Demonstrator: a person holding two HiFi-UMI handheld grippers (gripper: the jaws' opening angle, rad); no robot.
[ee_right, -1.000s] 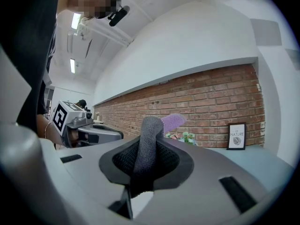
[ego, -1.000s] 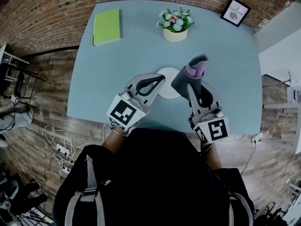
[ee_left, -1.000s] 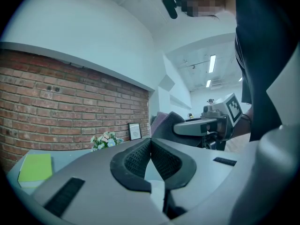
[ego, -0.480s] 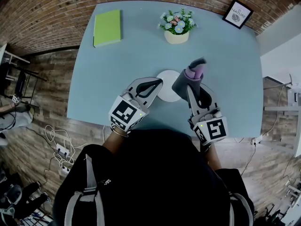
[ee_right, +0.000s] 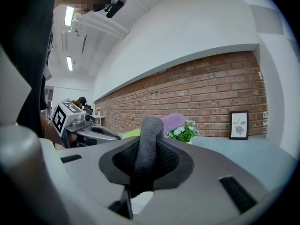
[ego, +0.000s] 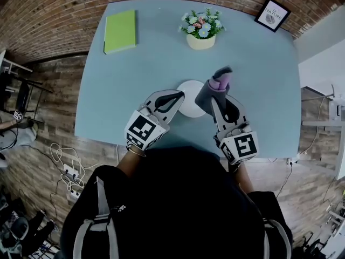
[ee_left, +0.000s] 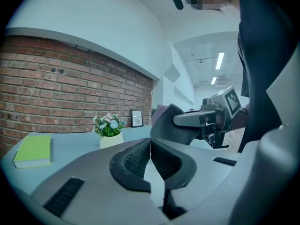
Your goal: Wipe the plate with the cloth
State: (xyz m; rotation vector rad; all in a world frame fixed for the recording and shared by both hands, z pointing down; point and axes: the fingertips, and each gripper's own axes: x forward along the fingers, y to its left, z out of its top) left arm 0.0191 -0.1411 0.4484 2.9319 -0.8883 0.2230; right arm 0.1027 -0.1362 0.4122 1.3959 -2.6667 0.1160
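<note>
Cloth clamped in the right hand-held gripper (ego: 214, 100), plate between the two tools.

The right hand-held gripper is clenched on the grey-and-purple cloth (ego: 216, 85), whose fold stands up out of its jaws above the plate's right edge. The left hand-held gripper (ego: 181, 93) is clenched empty, jaws pressed together, its tip over the left edge of the white plate (ego: 190, 99); whether it touches I cannot tell. The plate lies near the front of the blue desk (ego: 151, 58). A green book (ego: 121, 30), a flower pot (ego: 201, 28) and a framed picture (ego: 271, 14) sit along the far edge.
</note>
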